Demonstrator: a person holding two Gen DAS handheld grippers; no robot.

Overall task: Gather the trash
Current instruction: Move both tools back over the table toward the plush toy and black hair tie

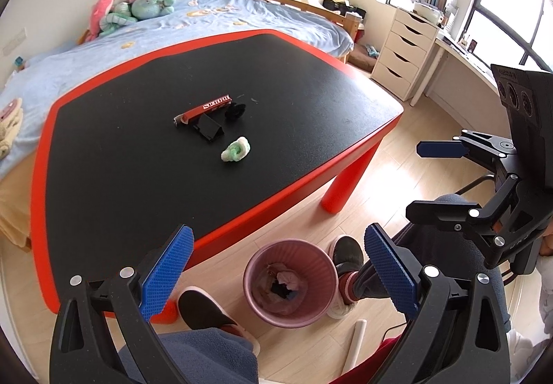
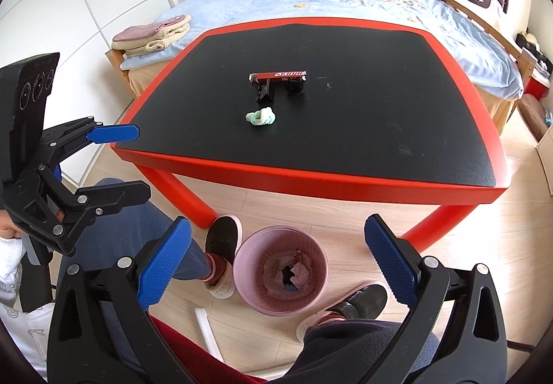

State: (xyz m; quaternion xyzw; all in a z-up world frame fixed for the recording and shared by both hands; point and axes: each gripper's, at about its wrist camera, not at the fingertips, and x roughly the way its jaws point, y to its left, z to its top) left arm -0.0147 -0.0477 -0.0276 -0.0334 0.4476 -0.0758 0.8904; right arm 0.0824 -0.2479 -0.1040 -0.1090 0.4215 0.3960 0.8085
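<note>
Both claws spread wide and empty above pink bin [image 2: 280, 268] on the floor.

Left gripper [image 1: 276, 275] and right gripper [image 2: 276, 263] gaping, nothing between pads. On red-edged table [image 2: 311, 176] at 12 o'clock: red wrapper [image 2: 278, 75], black clip [image 2: 264, 92], green-white wad [image 2: 261, 117].

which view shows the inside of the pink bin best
The right wrist view: the pink bin sits nearly centred, its mouth facing the camera, crumpled paper visible inside. The left wrist view shows the bin too, similarly open, slightly more tilted.
</note>
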